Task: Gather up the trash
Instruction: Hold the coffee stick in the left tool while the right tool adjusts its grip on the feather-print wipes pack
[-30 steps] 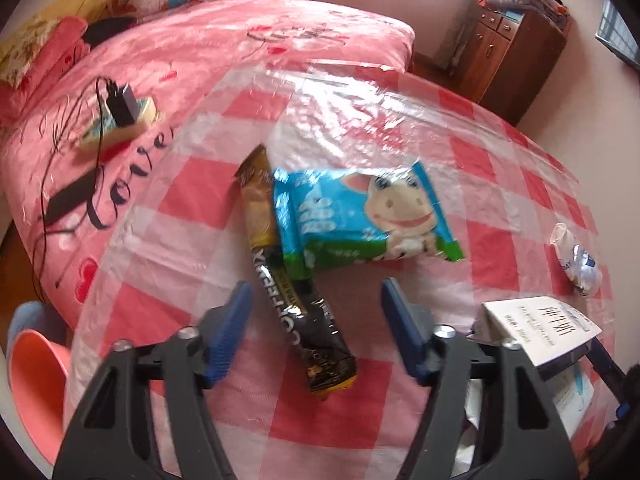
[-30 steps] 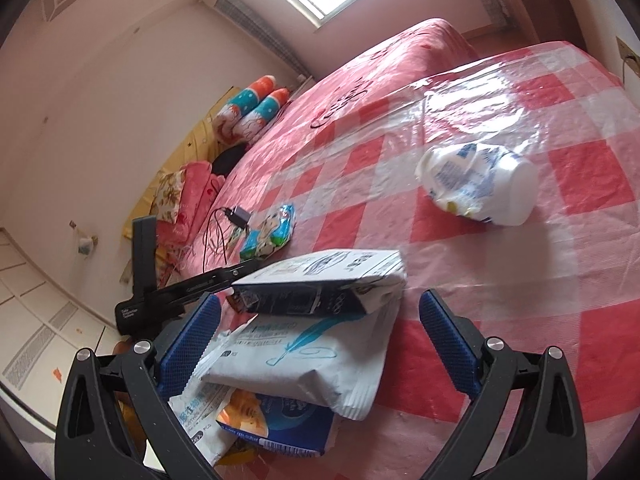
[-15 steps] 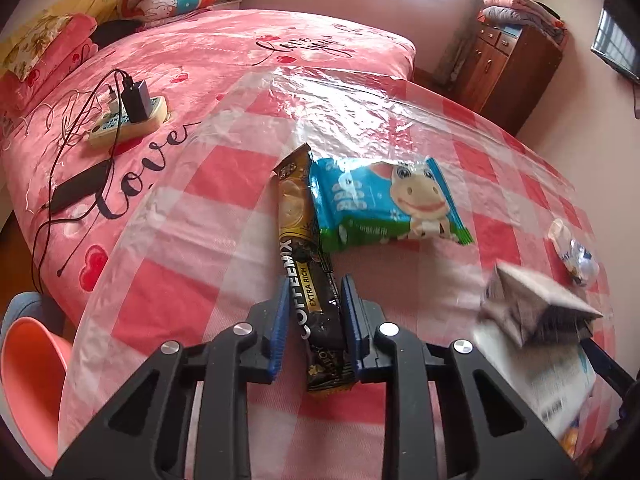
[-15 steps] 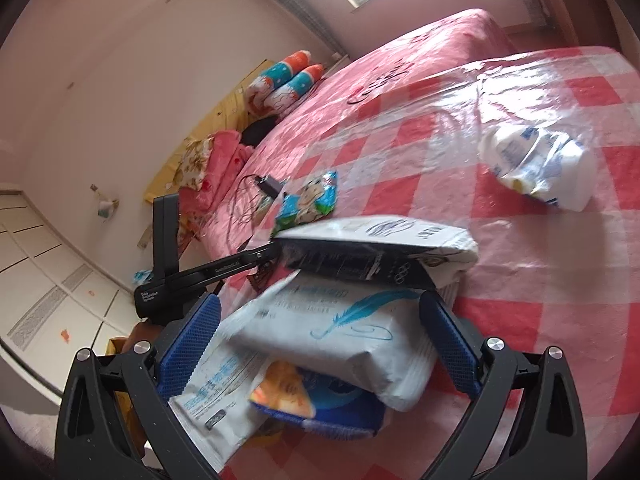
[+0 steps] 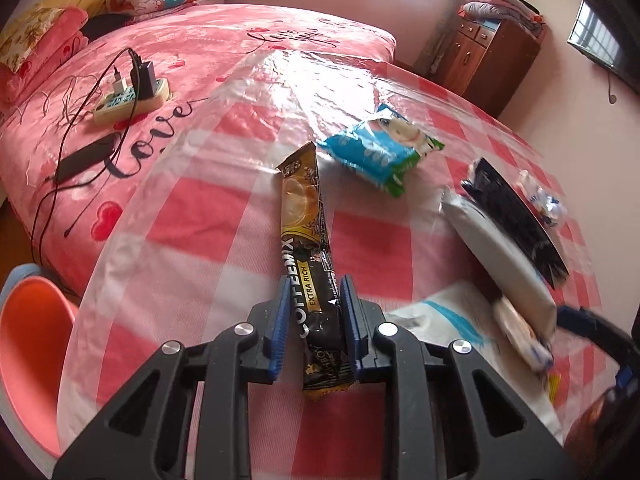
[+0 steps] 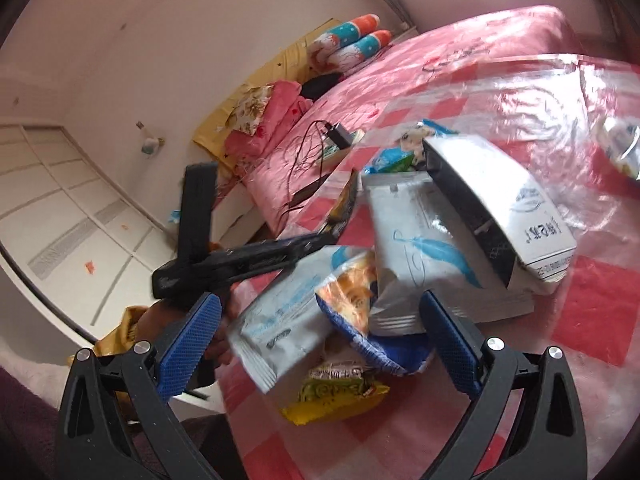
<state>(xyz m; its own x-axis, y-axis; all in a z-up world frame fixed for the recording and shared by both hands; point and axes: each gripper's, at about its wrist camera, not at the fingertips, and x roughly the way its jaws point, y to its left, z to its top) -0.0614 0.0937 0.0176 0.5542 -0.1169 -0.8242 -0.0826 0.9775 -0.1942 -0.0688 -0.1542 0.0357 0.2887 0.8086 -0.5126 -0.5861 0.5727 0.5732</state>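
My left gripper [image 5: 313, 307] is shut on the lower end of a long black and gold Coffeemix sachet [image 5: 306, 240], which points away over the red checked table [image 5: 192, 248]. A blue snack packet [image 5: 380, 150] lies beyond its tip. My right gripper [image 6: 320, 340] is open, with a heap of trash between its fingers: a white and black box [image 6: 500, 200], a white feather-print pack [image 6: 416, 248], a blue and orange bag [image 6: 352, 300] and a yellow-green wrapper [image 6: 332, 396]. The heap also shows in the left wrist view [image 5: 504, 240].
A crumpled white wrapper [image 5: 540, 200] lies at the table's far right, also seen in the right wrist view [image 6: 620, 148]. A bed [image 5: 240, 40] with a power strip and cables [image 5: 128, 96] stands behind the table. An orange stool [image 5: 28, 344] is at the left. A wooden cabinet [image 5: 488, 56] stands far right.
My left gripper closed on the coffee sachet and lifted its near end. The right gripper stayed open and moved closer over the heap, which shifted and tilted.
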